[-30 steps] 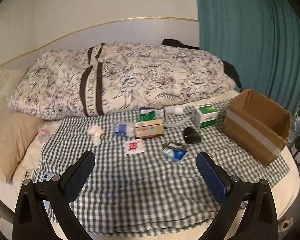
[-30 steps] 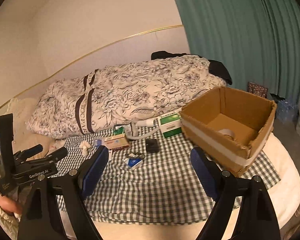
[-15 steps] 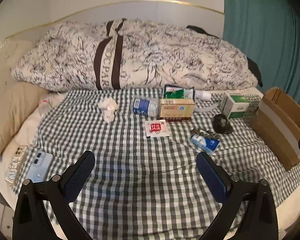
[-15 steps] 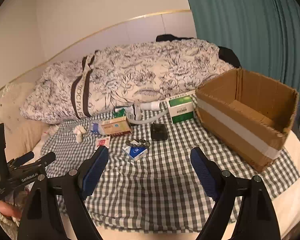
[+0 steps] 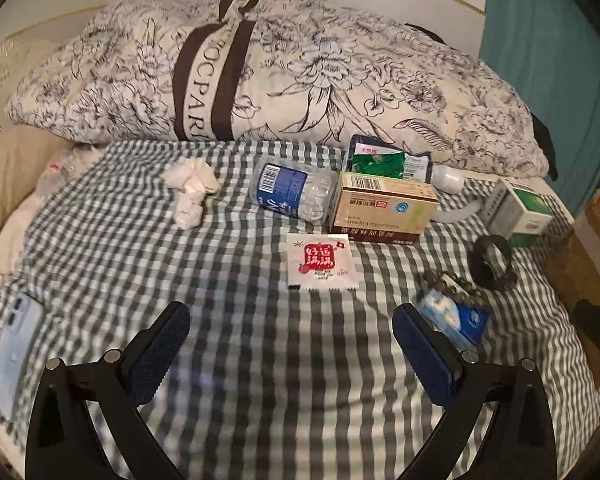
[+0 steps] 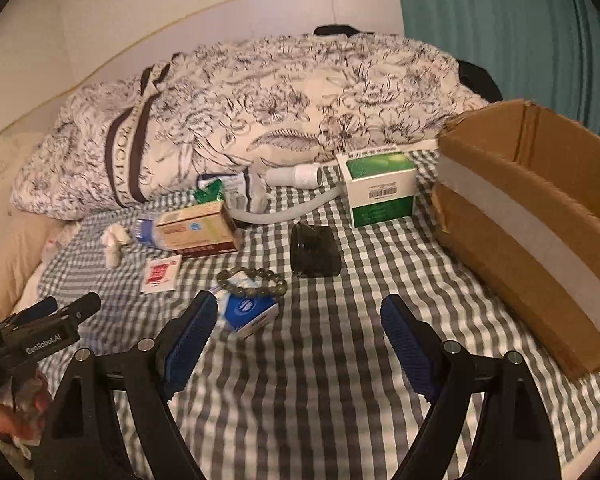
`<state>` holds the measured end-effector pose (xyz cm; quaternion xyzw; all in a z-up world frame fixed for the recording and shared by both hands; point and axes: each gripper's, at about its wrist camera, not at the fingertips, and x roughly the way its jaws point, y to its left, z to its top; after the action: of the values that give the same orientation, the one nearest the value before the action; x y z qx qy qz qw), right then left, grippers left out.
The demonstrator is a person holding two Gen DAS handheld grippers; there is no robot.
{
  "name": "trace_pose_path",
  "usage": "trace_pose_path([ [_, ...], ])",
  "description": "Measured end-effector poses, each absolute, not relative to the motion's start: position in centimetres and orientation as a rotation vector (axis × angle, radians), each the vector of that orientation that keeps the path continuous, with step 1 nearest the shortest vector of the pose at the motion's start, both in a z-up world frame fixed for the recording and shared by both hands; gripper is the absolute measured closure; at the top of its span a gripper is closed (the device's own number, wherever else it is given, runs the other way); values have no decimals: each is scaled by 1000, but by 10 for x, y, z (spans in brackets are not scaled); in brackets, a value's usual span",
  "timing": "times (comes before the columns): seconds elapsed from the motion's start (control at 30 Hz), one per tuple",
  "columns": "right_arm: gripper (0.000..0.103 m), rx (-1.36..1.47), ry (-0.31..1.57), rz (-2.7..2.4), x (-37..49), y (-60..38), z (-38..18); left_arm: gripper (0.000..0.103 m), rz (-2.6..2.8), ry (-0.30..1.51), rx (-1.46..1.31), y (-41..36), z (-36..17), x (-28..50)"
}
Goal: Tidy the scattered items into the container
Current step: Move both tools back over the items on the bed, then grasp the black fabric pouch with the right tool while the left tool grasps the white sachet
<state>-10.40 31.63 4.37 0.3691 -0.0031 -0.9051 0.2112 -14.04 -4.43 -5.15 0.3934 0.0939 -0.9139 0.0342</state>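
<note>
Blue-padded, my left claw [image 5: 290,344] and right claw [image 6: 296,340] both gape wide, holding nothing above the checked cloth [image 5: 260,380]. Nearest lies the red sachet [image 5: 320,266], farther off the bottle [image 5: 296,196] and medicine box [image 5: 384,212]. Far right, the cardboard box [image 6: 532,232] waits; I judge nothing packed yet.

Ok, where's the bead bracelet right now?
In the right wrist view the bead bracelet lies on the checked cloth, draped over the blue tissue pack, just beyond the right gripper, left of the dark cup.
</note>
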Motion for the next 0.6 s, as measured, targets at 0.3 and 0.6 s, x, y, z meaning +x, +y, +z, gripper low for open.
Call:
trace_pose_path([
  [0.3, 19, 1089, 49, -2519, -155, 290, 1, 0, -2766, 228, 1231, -30, -86, -190],
  [0.6, 19, 1085, 119, -2593, -185, 278, -29, 0, -2682, 252, 1250, -31, -119, -218],
])
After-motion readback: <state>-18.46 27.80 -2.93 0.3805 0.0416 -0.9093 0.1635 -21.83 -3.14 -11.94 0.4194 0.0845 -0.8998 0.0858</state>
